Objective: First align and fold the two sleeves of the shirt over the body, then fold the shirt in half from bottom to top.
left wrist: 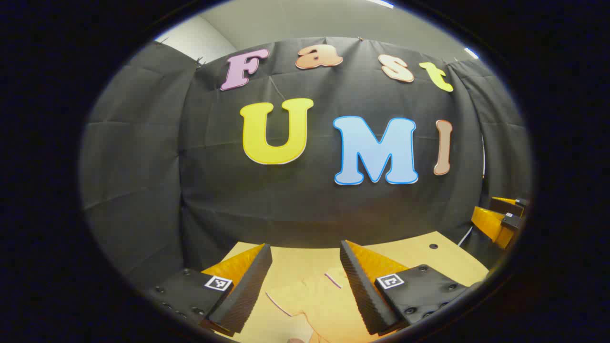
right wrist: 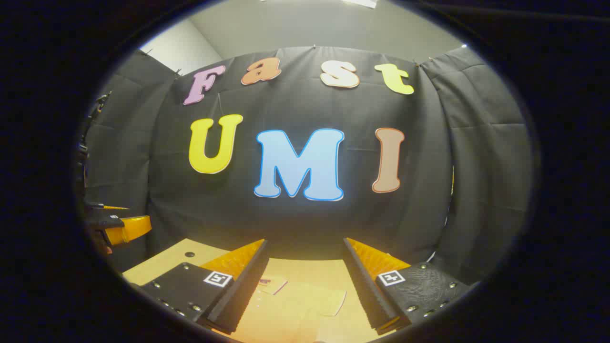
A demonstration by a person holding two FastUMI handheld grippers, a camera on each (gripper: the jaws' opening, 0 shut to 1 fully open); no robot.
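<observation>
Black cloth wall (left wrist: 295, 205) rises across the back of both views, with a pale ceiling (right wrist: 305, 24) above it; below sits the wooden table (left wrist: 419, 252), its bare light top running to the cloth, a small dark hole (left wrist: 433, 246) near its far right side in the left gripper view. On that table lies the shirt (left wrist: 310, 297), pale yellow and close in tone to the wood, flat, straight under and ahead of the left gripper (left wrist: 306, 255); the right gripper view catches it too, a sleeve or edge spread between its own fingers; which part is which, hard to tell. Left gripper is up off the cloth, jaws spread wide, nothing between them; right gripper (right wrist: 306, 250) likewise, jaws wide apart, gripping nothing, hovering over the table. At the right edge of the left gripper view the other gripper pokes in, level with it and well apart.
</observation>
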